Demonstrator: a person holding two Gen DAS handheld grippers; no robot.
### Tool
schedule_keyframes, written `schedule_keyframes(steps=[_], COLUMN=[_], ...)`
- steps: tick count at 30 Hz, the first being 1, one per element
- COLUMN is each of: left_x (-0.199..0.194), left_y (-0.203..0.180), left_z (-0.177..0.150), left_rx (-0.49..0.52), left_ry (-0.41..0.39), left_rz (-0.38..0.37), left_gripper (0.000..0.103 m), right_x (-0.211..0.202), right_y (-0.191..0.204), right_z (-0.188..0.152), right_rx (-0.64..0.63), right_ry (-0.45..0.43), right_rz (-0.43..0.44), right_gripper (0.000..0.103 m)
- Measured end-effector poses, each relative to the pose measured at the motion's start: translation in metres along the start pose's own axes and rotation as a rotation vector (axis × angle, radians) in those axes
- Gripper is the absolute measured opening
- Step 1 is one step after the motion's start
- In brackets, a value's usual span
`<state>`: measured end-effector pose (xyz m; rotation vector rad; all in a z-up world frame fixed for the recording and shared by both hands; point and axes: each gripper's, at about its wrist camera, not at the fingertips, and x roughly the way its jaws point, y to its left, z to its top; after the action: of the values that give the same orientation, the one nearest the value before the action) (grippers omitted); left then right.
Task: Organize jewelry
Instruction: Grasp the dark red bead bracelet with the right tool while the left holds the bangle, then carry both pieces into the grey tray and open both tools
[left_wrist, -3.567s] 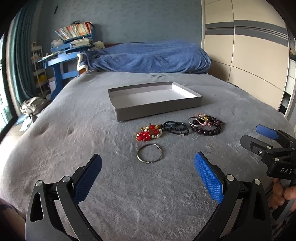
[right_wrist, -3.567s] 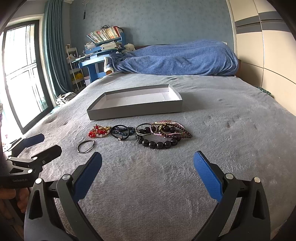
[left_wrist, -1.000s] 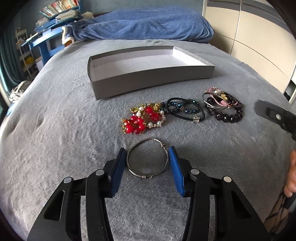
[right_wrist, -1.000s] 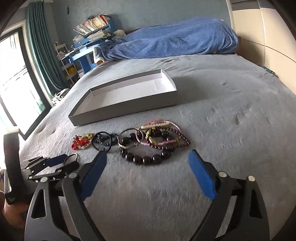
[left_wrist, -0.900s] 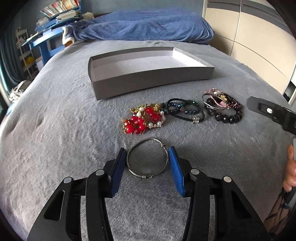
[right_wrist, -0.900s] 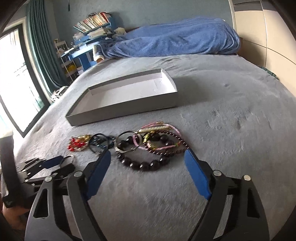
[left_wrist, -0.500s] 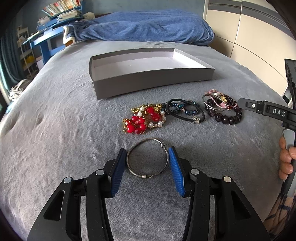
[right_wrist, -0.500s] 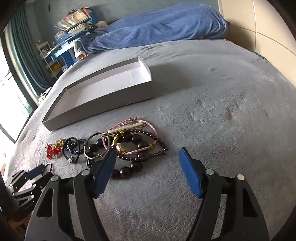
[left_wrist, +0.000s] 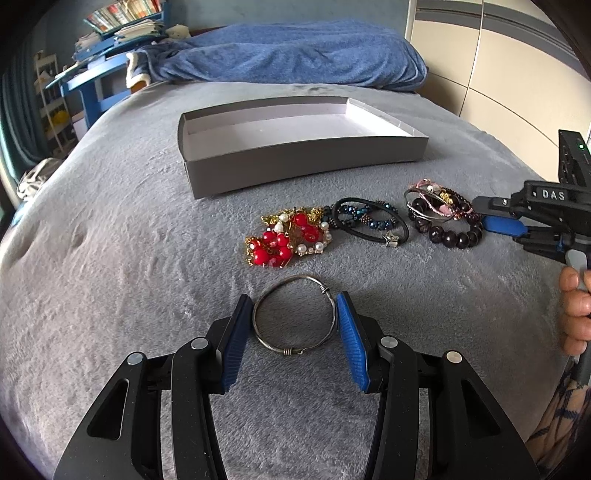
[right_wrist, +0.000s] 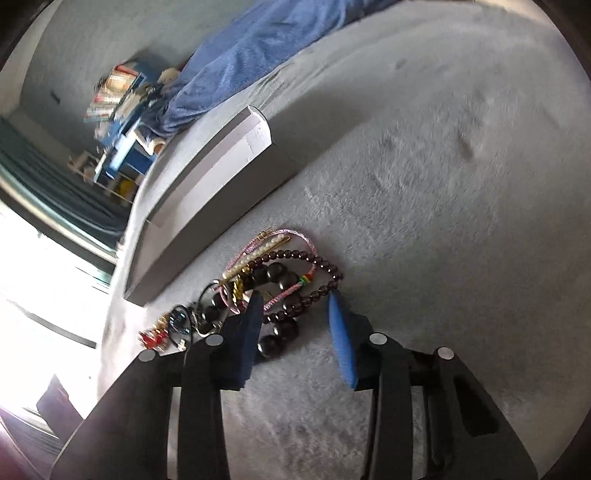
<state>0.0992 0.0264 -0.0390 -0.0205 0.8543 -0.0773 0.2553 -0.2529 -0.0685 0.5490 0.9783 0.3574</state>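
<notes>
Left tongs (left_wrist: 294, 319): narrowed around the silver wire bangle (left_wrist: 294, 315), both blue pads touching its sides; the bangle lies flat on the grey bed (left_wrist: 110, 258).
Right tongs (right_wrist: 295, 321): tilted, partly open, straddling the dark bead bracelets (right_wrist: 284, 291); left pad sits on the pile, right pad just beside the small-bead strand. Whether anything is gripped I cannot tell.
Bracelet pile: large dark beads, a small purple-bead strand and pink cords tangled together, at the right end of the row.
Black and blue bracelets (left_wrist: 371, 221): between the pile and the red and pearl cluster (left_wrist: 290, 240).
Grey box (left_wrist: 295, 173): open, behind the row, apart from it.
Blue blanket (left_wrist: 295, 55): heaped at the bed's far end.
</notes>
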Motion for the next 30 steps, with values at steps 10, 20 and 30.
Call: schedule_keyframes(steps=[10, 20, 30], left_x=[-0.003, -0.021, -0.042], left_y=[0.004, 0.005, 0.018], left_z=[0.005, 0.015, 0.054], left_rx=[-0.016, -0.005, 0.045], left_ry=[-0.020, -0.083, -0.162], left_rz=[-0.027, -0.038, -0.015], left_gripper=[0.048, 0.048, 0.048], right_x=[0.002, -0.027, -0.034], right_y=[-0.009, 0.004, 0.044], right_z=[0.009, 0.016, 0.040], right_rx=[0.079, 0.034, -0.075], right_ry=[-0.031, -0.095, -0.123], right_rz=[0.064, 0.098, 0.122], right_gripper=[0.006, 0.006, 0.006])
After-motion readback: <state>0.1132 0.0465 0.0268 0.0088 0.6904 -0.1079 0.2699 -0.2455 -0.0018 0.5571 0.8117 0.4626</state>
